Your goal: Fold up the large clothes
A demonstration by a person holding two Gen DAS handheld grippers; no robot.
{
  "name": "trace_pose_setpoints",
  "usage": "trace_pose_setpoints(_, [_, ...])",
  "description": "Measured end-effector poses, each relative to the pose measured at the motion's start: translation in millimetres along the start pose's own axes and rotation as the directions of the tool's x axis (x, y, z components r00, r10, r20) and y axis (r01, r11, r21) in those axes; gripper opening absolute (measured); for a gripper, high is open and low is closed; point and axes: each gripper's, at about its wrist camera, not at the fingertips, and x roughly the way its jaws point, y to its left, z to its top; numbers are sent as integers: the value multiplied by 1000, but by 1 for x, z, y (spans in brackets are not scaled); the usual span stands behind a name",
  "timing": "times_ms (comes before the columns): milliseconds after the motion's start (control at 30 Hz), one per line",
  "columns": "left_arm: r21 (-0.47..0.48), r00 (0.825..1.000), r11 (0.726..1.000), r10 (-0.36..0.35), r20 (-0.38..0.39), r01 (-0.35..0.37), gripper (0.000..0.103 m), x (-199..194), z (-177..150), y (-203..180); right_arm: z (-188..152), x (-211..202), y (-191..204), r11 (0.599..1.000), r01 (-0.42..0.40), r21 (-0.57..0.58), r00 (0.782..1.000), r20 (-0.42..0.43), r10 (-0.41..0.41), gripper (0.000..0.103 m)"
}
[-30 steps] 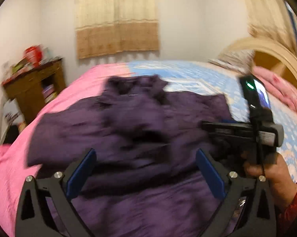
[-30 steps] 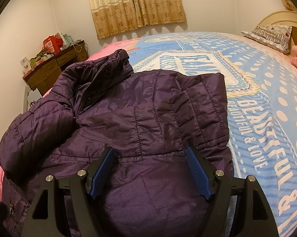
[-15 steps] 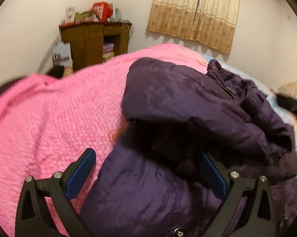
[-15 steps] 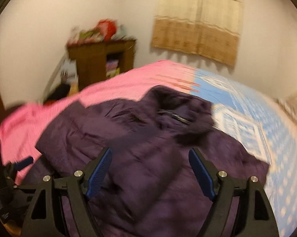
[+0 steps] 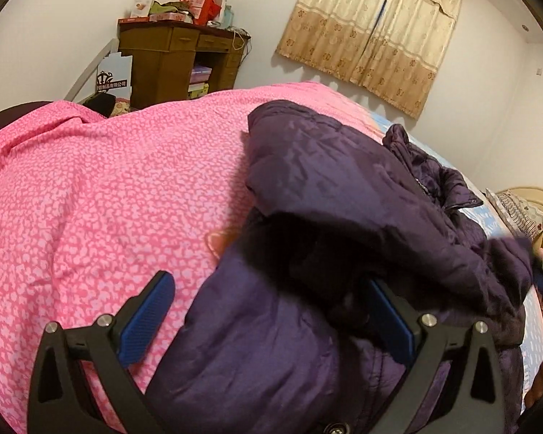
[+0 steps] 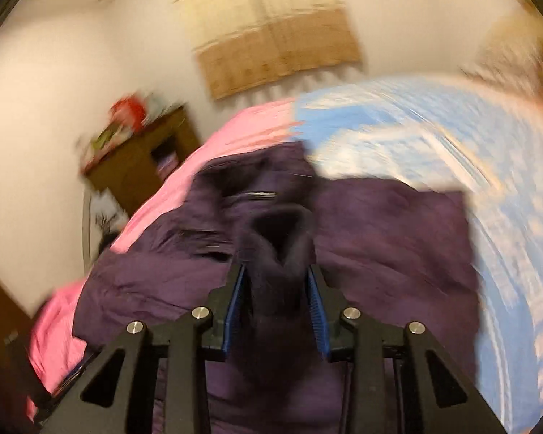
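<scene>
A dark purple quilted jacket [image 5: 325,181] lies spread on the bed, half on a pink blanket [image 5: 108,199]. My left gripper [image 5: 268,280] is open at the jacket's left edge. Its left finger is over the pink blanket, and its right finger sits against a raised fold of the sleeve. In the blurred right wrist view the jacket [image 6: 380,224] lies flat ahead. My right gripper [image 6: 276,268] has its jaws closing, with a bunched fold of the purple fabric filling the gap between the blue pads.
A blue patterned sheet [image 6: 416,126] covers the bed to the right of the jacket. A wooden desk [image 5: 163,58] piled with boxes stands by the far wall, left of a beige curtain [image 5: 372,36]. A pillow and headboard [image 5: 524,209] are at the far right.
My left gripper swung from over the jacket's middle to its left edge, then held still. My right gripper's jaws narrowed from wide apart onto a fold of the jacket while moving fast.
</scene>
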Motion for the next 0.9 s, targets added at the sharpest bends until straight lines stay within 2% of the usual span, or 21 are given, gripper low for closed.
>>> trace_pose_setpoints(67, [-1, 1000, 1000, 2, -1, -2, 103, -3, -1, 4, -12, 4, -37, 996, 39, 74, 997, -63, -35, 35])
trace_pose_setpoints(100, [-1, 1000, 1000, 2, -1, -2, 103, -3, -1, 4, -22, 4, -57, 990, 16, 139, 995, -101, -2, 35])
trace_pose_setpoints(167, [-3, 1000, 1000, 3, -1, -3, 103, -4, -1, 6, -33, -5, -80, 971, -76, 228, 990, -99, 100, 36])
trace_pose_setpoints(200, [-2, 1000, 1000, 4, -1, -4, 103, -4, -1, 6, -34, -10, -82, 971, -73, 227, 991, -94, 97, 36])
trace_pose_setpoints(267, [0, 1000, 1000, 8, -2, -8, 103, -4, -1, 6, -31, -22, -78, 978, -34, 203, 995, -81, 52, 38])
trace_pose_setpoints(333, [-3, 1000, 1000, 13, -4, -13, 103, -4, -2, 6, -21, -38, -69, 986, -4, 164, 1000, -26, 8, 39])
trace_pose_setpoints(400, [-2, 999, 999, 34, -11, -34, 103, -7, -1, 4, -4, -45, -47, 998, -7, 62, 1000, 18, 5, 39])
trace_pose_setpoints(467, [3, 998, 998, 59, -24, -59, 103, -14, 0, 3, 6, -41, -27, 1000, -4, -26, 1000, 21, 5, 39])
trace_pose_setpoints(533, [18, 997, 997, 81, -6, -81, 103, -27, 1, 2, 15, -29, -8, 995, -21, -93, 1000, 14, 23, 39])
trace_pose_setpoints(633, [61, 986, 987, 143, 88, -149, 103, -50, 10, -2, 13, 5, 9, 988, -30, -152, 999, -36, 24, 39])
trace_pose_setpoints(700, [118, 977, 970, 204, 69, -211, 103, -44, 20, -8, 3, 42, 12, 987, -21, -160, 994, -110, 3, 45])
trace_pose_setpoints(767, [159, 968, 955, 250, 19, -249, 103, -30, 29, -9, -11, 64, 10, 983, 20, -184, 990, -133, -45, 48])
trace_pose_setpoints(900, [189, 955, 940, 295, -28, -284, 103, 0, 35, -8, -12, 65, -1, 989, -24, -143, 994, -111, 8, 50])
